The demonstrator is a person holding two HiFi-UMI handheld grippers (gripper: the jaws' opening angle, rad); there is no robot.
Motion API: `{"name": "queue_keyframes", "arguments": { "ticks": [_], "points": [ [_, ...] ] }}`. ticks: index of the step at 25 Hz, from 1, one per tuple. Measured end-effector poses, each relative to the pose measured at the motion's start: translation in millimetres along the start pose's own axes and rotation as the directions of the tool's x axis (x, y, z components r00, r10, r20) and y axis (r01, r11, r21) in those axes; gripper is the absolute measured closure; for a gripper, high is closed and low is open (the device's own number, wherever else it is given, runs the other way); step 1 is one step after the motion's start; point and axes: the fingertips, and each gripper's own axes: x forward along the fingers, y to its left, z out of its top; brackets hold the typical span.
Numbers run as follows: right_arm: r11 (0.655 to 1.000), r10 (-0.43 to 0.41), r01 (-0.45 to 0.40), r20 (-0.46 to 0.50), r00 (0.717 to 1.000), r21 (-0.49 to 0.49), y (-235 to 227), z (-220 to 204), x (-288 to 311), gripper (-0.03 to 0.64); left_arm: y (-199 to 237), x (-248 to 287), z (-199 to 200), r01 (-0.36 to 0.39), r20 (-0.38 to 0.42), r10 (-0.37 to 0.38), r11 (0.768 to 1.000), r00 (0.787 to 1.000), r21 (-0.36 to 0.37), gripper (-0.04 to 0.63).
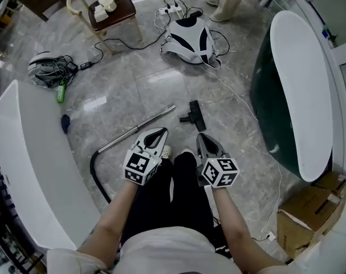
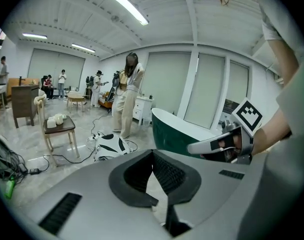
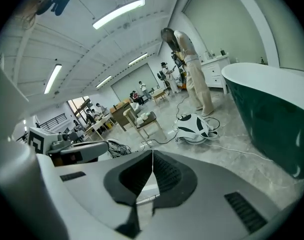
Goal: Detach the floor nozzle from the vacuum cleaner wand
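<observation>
In the head view the black floor nozzle (image 1: 193, 115) lies on the marble floor, a short gap away from the upper end of the metal wand (image 1: 139, 128). The wand runs diagonally down-left into a black hose (image 1: 96, 171). My left gripper (image 1: 159, 132) is shut with nothing in it, held over the wand's middle. My right gripper (image 1: 202, 137) is also shut and empty, just below the nozzle. In the left gripper view the pads (image 2: 153, 156) meet. The right gripper view shows its pads (image 3: 152, 156) closed too, with a sliver of the wand (image 3: 148, 198) beneath.
The white-and-black vacuum body (image 1: 190, 39) sits further off with its cord trailing. A wooden chair (image 1: 113, 10) and a cable bundle (image 1: 50, 70) are upper left. A green bathtub (image 1: 301, 84) stands right, a white tub (image 1: 30, 164) left, and a cardboard box (image 1: 306, 216) lower right. People stand far off.
</observation>
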Motion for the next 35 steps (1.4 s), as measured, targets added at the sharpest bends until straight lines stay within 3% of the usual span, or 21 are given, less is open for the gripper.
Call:
{"name": "queue_keyframes", "arguments": {
  "ticks": [7, 12, 22, 35],
  "points": [
    [1.0, -0.011, 0.012, 0.128, 0.992, -0.008, 25, 55, -40, 0.597, -26, -23, 33, 0.051, -0.002, -0.051, 0.997, 0.999, 0.062, 0.584],
    [0.999, -0.024, 0.029, 0.181, 0.983, -0.025, 33, 66, -64, 0.597, -37, -30, 61, 0.02, 0.06, -0.023, 0.998, 0.998, 0.054, 0.584],
    [0.998, -0.057, 0.059, 0.198, 0.978, -0.003, 26, 62, -81, 0.598, -27, -37, 51, -0.038, 0.055, 0.037, 0.999, 0.998, 0.007, 0.584],
    [0.998, -0.05, 0.056, 0.165, 0.985, -0.03, 31, 50, -77, 0.598, -29, -47, 38, -0.053, 0.032, 0.053, 0.999, 0.998, -0.009, 0.584]
  ]
}}
